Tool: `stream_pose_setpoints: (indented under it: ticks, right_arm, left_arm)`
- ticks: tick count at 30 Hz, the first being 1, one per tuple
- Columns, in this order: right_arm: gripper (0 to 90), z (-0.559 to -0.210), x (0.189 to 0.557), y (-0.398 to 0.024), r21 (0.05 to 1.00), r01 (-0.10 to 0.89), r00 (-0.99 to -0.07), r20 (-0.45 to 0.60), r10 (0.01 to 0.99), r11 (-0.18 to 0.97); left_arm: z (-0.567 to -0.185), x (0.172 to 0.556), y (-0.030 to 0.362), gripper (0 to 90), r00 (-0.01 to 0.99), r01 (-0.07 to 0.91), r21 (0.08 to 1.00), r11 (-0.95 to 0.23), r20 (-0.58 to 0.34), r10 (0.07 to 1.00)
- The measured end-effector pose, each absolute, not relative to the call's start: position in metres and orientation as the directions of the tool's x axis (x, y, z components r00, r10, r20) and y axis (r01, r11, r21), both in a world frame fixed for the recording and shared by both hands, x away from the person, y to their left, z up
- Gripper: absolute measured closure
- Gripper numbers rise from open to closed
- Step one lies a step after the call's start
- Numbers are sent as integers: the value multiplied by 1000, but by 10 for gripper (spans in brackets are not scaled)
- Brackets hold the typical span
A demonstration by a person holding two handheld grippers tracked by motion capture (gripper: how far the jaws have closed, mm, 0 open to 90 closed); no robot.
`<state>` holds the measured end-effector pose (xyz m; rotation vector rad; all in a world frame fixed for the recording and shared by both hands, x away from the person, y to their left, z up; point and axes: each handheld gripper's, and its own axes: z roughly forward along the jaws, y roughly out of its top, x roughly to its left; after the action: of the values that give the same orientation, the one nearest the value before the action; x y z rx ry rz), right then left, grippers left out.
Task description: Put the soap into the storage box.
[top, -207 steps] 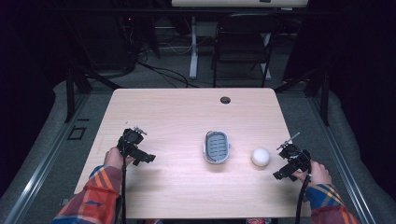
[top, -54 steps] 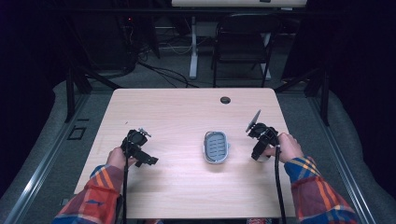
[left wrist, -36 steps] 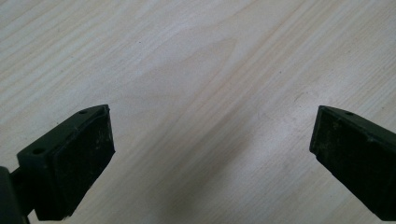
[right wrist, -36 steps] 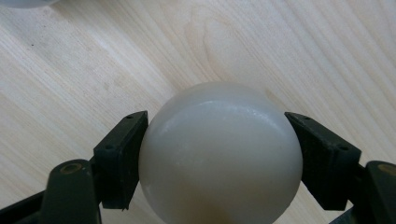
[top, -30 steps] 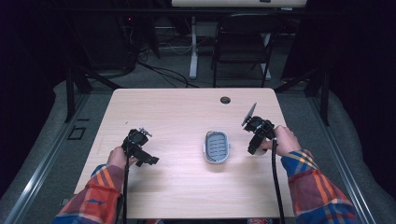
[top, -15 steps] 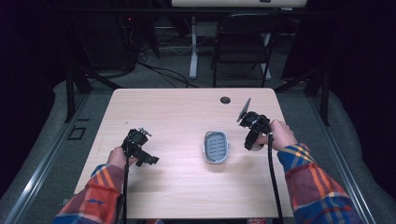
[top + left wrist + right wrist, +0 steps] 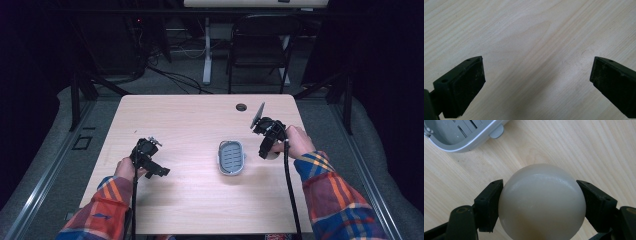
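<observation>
While the ball sits clamped between the jaws of the right gripper, it hangs just right of the tray, whose long axis runs away from the person. Far left of the tray, the left gripper stands wide open, over bare table.

Right tongs hover beside the grey tray.
</observation>
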<state>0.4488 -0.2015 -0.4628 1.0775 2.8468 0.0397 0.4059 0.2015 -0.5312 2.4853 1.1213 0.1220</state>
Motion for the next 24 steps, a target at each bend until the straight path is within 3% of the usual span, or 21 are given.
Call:
stream_pose_setpoints:
  ticks: [24]
  right_arm:
    - [245,-451,455,-166,55,605,-789,-94,607,795]
  left_arm:
    - [-531,405,201,0,676,696,400,-596,-86,732]
